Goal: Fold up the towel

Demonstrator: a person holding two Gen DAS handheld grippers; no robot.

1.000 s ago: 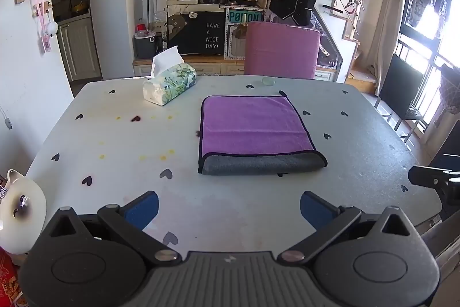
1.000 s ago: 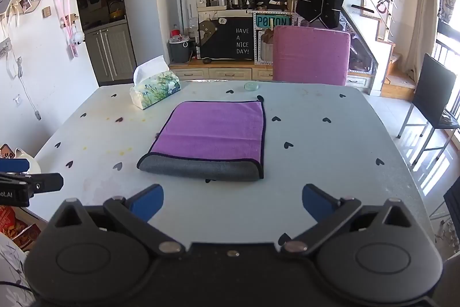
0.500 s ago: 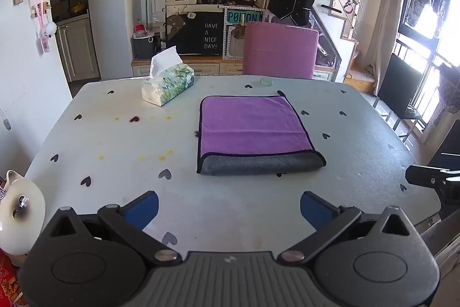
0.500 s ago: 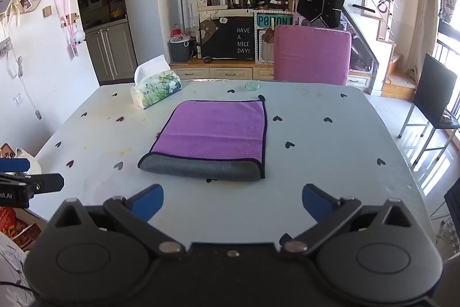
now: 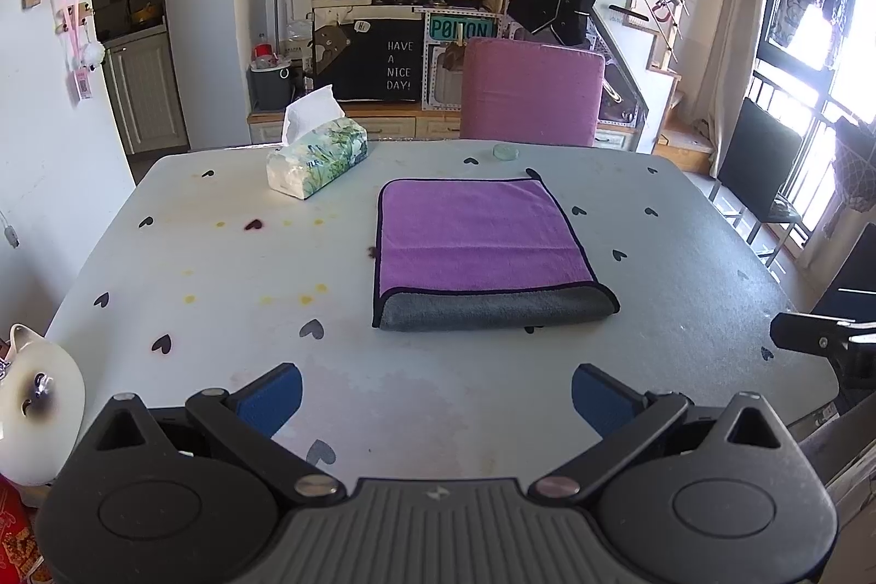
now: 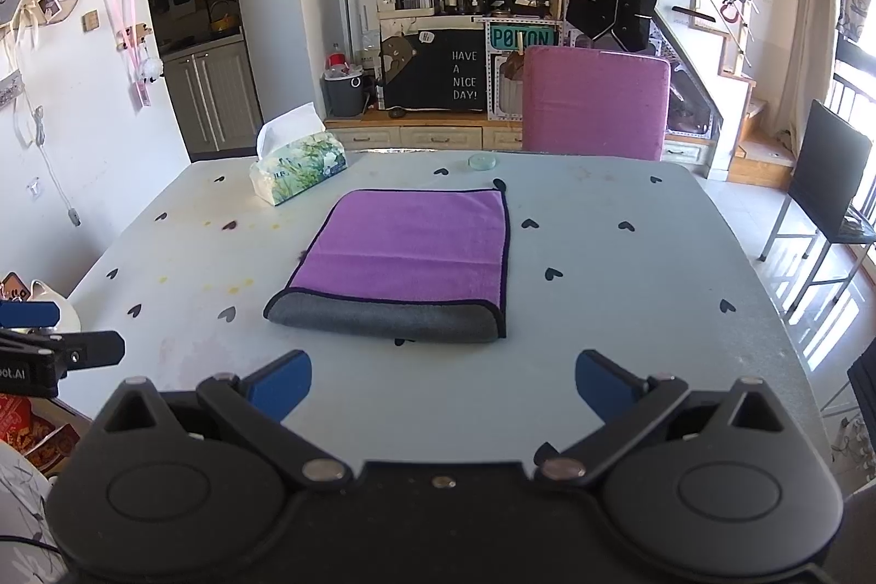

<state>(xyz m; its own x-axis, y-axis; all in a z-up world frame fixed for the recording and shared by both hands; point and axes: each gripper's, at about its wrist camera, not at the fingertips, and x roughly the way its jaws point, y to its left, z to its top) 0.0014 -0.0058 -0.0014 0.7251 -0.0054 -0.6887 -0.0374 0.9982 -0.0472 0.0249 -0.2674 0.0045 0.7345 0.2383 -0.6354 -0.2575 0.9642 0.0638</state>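
Observation:
A purple towel (image 5: 476, 236) with a grey underside lies folded flat on the white table (image 5: 219, 266), its grey fold facing me. It also shows in the right wrist view (image 6: 405, 244). My left gripper (image 5: 435, 398) is open and empty, held above the table's near edge, short of the towel. My right gripper (image 6: 443, 387) is open and empty too, at the near edge to the right. Each gripper shows at the edge of the other's view.
A tissue box (image 5: 315, 157) stands at the back left of the table. A small glass coaster (image 5: 505, 151) lies behind the towel. A pink chair (image 5: 531, 91) stands at the far side. A black chair (image 6: 826, 190) stands to the right.
Both views have shifted very slightly. The towel has not moved and both grippers stay open.

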